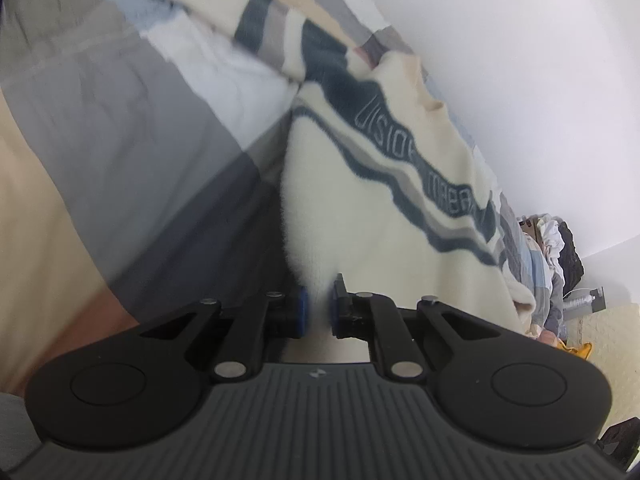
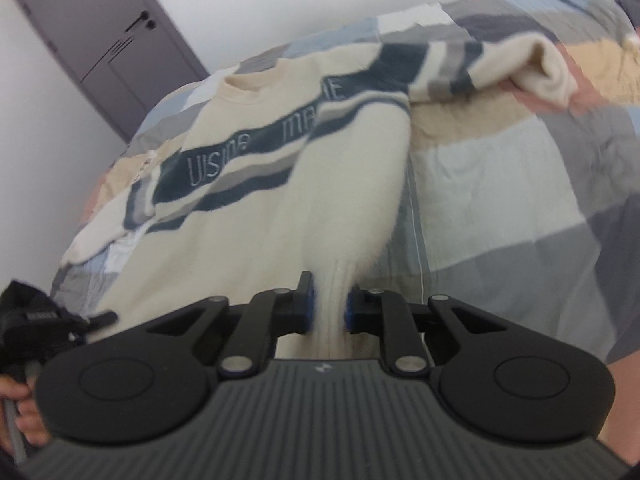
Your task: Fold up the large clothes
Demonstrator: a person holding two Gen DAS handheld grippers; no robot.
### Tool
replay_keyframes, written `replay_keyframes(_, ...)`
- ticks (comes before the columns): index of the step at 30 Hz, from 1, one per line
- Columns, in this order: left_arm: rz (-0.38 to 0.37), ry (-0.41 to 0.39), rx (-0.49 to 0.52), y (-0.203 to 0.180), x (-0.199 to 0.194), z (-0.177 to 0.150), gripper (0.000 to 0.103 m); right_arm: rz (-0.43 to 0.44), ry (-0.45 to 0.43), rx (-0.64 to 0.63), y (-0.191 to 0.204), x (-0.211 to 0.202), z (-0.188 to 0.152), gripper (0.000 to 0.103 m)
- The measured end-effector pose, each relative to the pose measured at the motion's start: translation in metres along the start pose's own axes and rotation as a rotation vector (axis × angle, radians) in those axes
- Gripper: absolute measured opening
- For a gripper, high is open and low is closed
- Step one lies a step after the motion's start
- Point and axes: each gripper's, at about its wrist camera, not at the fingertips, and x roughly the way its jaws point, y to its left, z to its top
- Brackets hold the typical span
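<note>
Your left claw (image 1: 318,312) clenches the cream hem of the sweater (image 1: 400,208), blue pads pinching the fuzzy fabric at its bottom corner. Your right claw (image 2: 329,308) grips the opposite hem corner of the same sweater (image 2: 248,216), the ribbed edge bunched between its pads and pulled taut toward you. The garment lies front-up on the bed (image 2: 500,168), its navy and grey wavy band with stitched lettering running across the chest. From the right wrist view, one sleeve (image 2: 532,68) stretches away to the right, cuff resting on the patchwork cover; the collar points toward the far edge of the bed. Open checked bedding spreads to the right of the sweater's side edge. A plain white wall (image 1: 520,60) borders the bed's far side, and a grey door (image 2: 104,36) stands beyond the mattress corner. A heap of other clothes (image 1: 556,240) sits at the bed's distant end.
</note>
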Motion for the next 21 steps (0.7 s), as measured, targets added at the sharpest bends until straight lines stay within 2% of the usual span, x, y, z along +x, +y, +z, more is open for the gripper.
replay_keyframes(3, 0.034, 0.022, 0.016, 0.0, -0.004, 0.004, 0.013, -0.029, 0.038, -0.05, 0.004, -0.001, -0.002, 0.017)
replay_keyframes(6, 0.069, 0.11, 0.056, 0.002, 0.011, 0.0, 0.013, -0.089, 0.114, -0.093, 0.002, 0.017, -0.016, 0.017)
replay_keyframes(9, 0.086, 0.181, 0.083, 0.007, 0.028, -0.001, 0.013, -0.134, 0.173, -0.061, -0.009, 0.038, -0.024, 0.018)
replay_keyframes(13, 0.087, 0.181, 0.101, 0.006, 0.026, 0.0, 0.014, -0.096, 0.167, 0.018, -0.02, 0.041, -0.025, 0.02)
replay_keyframes(14, 0.088, 0.18, 0.108, 0.006, 0.023, 0.0, 0.02, -0.086, 0.155, 0.02, -0.02, 0.037, -0.025, 0.022)
replay_keyframes(15, 0.098, 0.18, 0.117, 0.004, 0.021, 0.001, 0.038, -0.079, 0.148, 0.022, -0.02, 0.033, -0.024, 0.024)
replay_keyframes(17, 0.099, 0.161, 0.165, -0.001, 0.014, -0.003, 0.064, -0.088, 0.135, 0.025, -0.02, 0.024, -0.021, 0.029)
replay_keyframes(18, 0.095, 0.14, 0.192, -0.006, 0.01, -0.004, 0.065, -0.096, 0.124, 0.032, -0.02, 0.02, -0.018, 0.032)
replay_keyframes(19, 0.095, 0.113, 0.215, -0.011, 0.004, -0.006, 0.065, -0.101, 0.11, 0.043, -0.02, 0.015, -0.016, 0.041)
replay_keyframes(21, 0.085, 0.056, 0.264, -0.025, -0.004, -0.01, 0.065, -0.086, 0.063, 0.065, -0.022, 0.004, -0.012, 0.053)
